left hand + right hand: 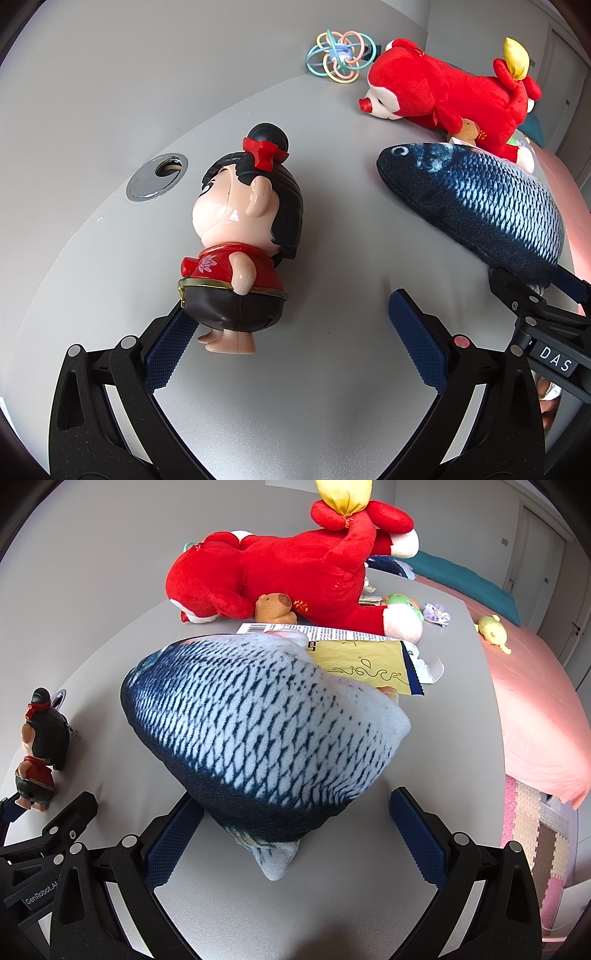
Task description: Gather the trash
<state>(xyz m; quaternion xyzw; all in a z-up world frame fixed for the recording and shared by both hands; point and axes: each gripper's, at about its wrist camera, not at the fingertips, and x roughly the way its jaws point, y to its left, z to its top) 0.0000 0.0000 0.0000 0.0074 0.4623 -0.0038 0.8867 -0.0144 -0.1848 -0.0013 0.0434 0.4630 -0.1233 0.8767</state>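
A yellow and white snack wrapper (362, 661) lies flat on the grey table (110, 657), partly under a blue plush fish (258, 723). The fish also shows in the left wrist view (480, 199). My right gripper (291, 834) is open, its blue pads on either side of the fish's tail end. My left gripper (291, 332) is open around the base of a plastic doll figure (240, 243) with black hair and a red top; its left pad touches the doll's skirt. The doll also shows at the left of the right wrist view (40, 746).
A red plush monkey (280, 568) lies behind the fish, with a small brown toy (275, 607) against it. A pastel ring rattle (340, 57) sits at the table's back edge. A metal cable grommet (157, 177) is set in the table. A pink bed (535, 701) stands to the right.
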